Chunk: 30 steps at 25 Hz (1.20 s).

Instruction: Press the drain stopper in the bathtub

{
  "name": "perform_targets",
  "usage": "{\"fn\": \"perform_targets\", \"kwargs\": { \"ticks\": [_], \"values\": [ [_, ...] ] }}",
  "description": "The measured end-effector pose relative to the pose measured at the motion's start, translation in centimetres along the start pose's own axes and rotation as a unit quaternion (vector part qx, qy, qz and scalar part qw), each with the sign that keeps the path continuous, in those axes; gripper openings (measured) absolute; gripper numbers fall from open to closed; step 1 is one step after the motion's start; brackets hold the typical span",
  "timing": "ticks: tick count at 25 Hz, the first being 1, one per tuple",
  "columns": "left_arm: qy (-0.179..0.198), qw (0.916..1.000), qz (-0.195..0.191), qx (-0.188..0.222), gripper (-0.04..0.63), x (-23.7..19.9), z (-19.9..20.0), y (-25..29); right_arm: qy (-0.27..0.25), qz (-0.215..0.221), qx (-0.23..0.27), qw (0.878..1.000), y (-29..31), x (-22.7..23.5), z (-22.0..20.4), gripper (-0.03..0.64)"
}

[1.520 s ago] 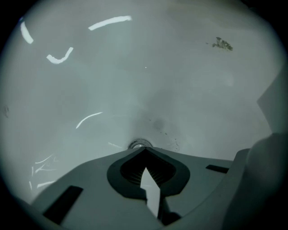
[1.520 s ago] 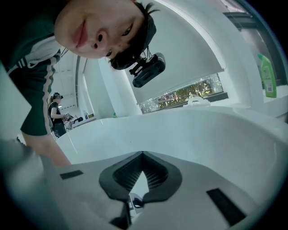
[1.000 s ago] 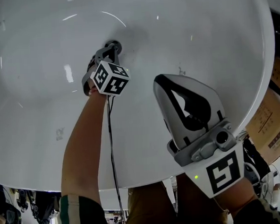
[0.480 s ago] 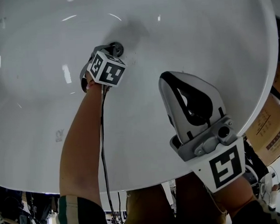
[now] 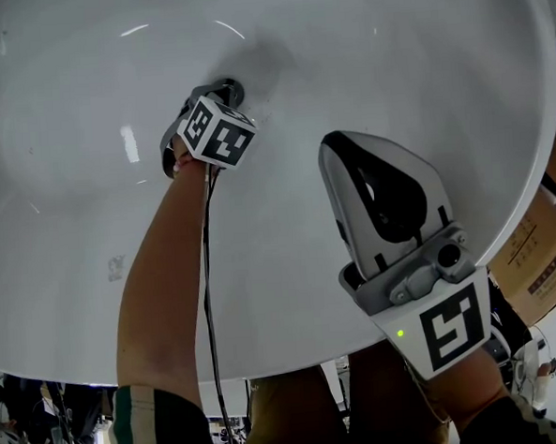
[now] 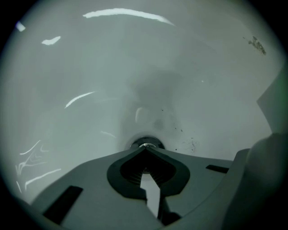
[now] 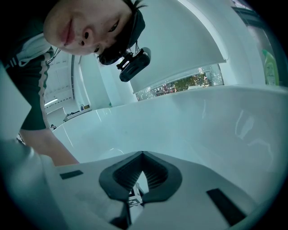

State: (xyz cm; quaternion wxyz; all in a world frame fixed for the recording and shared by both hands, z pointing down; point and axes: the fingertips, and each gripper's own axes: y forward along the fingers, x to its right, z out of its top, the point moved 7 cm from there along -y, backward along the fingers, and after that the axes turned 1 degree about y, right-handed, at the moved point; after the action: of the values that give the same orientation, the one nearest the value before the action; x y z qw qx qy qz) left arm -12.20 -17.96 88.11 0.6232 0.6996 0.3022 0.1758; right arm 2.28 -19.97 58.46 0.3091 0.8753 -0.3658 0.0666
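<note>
The white bathtub (image 5: 399,49) fills the head view. Its round metal drain stopper (image 5: 236,90) sits at the bottom, upper middle. My left gripper (image 5: 221,87) reaches down to it, jaws shut, tips right at the stopper's near edge. In the left gripper view the closed tips (image 6: 145,151) meet just in front of the stopper (image 6: 146,144); contact cannot be told. My right gripper (image 5: 334,147) hangs higher over the tub's near side, shut on nothing. Its own view shows the closed jaws (image 7: 143,154) against the tub wall (image 7: 202,126).
A black cable (image 5: 206,268) runs along the left forearm. The tub rim (image 5: 268,365) curves across the bottom of the head view. Cardboard boxes (image 5: 541,247) stand outside the tub at the right. A green bottle (image 7: 269,67) stands beyond the rim.
The left gripper has edged a little further in toward the drain stopper and its marker cube has turned slightly. The right gripper has drifted slightly down-right.
</note>
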Motion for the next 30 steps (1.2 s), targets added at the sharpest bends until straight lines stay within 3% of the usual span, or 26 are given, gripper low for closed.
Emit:
{"fn": "perform_targets", "kwargs": {
  "ticks": [16,21,30],
  "values": [
    [0.014,0.9985,0.036,-0.04,0.011,0.7,0.7,0.4,-0.002,0.016,-0.01,1.0,0.0,0.0,-0.3,0.014],
    [0.006,0.9991,0.025,-0.033,0.011,0.8,0.7,0.5,-0.006,0.018,-0.011,1.0,0.1,-0.1,-0.3,0.014],
    [-0.003,0.9986,0.046,-0.025,0.011,1.0,0.8,0.7,0.002,0.025,0.003,1.0,0.2,-0.1,-0.1,0.014]
  ]
}}
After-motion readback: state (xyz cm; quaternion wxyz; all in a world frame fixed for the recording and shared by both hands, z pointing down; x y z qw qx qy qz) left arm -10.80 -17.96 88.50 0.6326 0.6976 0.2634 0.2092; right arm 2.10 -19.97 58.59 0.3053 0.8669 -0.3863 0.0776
